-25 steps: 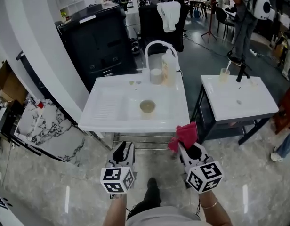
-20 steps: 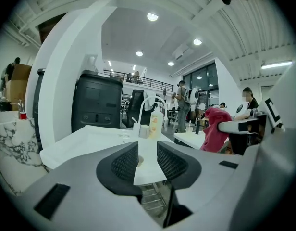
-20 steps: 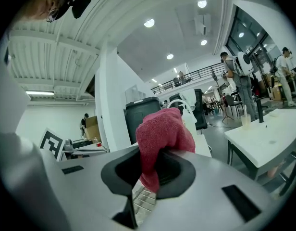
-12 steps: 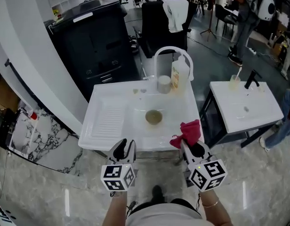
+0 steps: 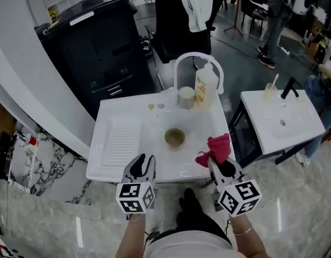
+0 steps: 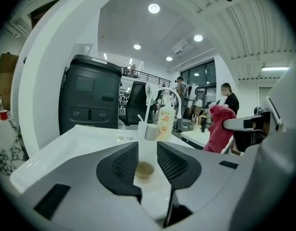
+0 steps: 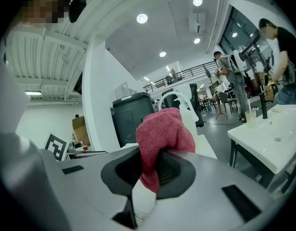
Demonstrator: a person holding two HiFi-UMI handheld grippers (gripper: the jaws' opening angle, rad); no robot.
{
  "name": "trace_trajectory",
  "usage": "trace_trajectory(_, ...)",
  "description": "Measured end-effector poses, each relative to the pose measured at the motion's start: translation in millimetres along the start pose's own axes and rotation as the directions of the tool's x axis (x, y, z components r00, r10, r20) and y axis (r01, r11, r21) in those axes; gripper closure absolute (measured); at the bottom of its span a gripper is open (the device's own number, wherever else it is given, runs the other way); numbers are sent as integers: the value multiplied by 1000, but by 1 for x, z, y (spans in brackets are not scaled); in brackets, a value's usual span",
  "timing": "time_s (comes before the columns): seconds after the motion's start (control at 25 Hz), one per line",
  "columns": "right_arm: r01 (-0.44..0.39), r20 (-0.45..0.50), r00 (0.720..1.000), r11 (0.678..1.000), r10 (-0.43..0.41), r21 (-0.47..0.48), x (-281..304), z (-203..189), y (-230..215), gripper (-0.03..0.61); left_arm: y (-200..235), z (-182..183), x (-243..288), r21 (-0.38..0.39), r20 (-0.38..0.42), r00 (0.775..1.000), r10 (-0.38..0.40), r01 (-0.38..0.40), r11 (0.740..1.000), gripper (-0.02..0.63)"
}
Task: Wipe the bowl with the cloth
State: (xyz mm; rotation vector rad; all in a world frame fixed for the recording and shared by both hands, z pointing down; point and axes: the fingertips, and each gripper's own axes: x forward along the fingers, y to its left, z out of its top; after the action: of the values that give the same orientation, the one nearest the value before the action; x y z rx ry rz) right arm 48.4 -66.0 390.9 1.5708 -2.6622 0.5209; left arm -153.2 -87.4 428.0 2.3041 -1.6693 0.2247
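a: where's the bowl?
b: upright in the white sink, near its middle.
a: and the claws?
b: both hang at the sink's front edge. the left gripper is spread, with nothing between. the right gripper pinches the red cloth over the sink's right front corner.

The small round bowl sits upright in the white sink, brownish inside. You hold the red cloth bunched up in your right gripper, right of the bowl, not touching it.
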Motion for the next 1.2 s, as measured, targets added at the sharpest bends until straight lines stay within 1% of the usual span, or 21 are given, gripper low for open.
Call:
trace_trajectory(0.12,2,6,1000,1000,-2,1,20,7,-11,522,5,4,26,9,-14,1000,-9,9,1000,496)
trace_trajectory(0.36,-18,4,1000,1000,18,-6,71,23,-32,522,22,6,86,2,-62,998,-8,9,1000,485)
trace_trajectory(0.56,-31,-25,999,1000,31,-4,113,26,-55,522,37,0,139,-15,-118,993,2,-4,1000,482)
trace_trajectory(0.76,-36,-63,997,999,36,-4,147,28,-70,522,52,-12,181,-45,-185,983,13,-22,999,471)
trace_trajectory(0.88,-40,-82,996,999,40,-2,162,25,-78,522,58,-26,202,-59,-233,972,16,-31,998,463)
trace_trajectory(1.0,-40,-99,994,999,41,11,174,19,-87,522,62,-44,224,-64,-288,958,19,-39,997,453)
trace_trajectory(1.12,-34,-116,993,999,37,24,184,12,-97,522,67,-62,243,-66,-342,940,22,-47,997,453)
trace_trajectory(1.2,-26,-127,991,999,30,32,188,9,-102,522,69,-75,254,-75,-383,924,19,-52,996,451)
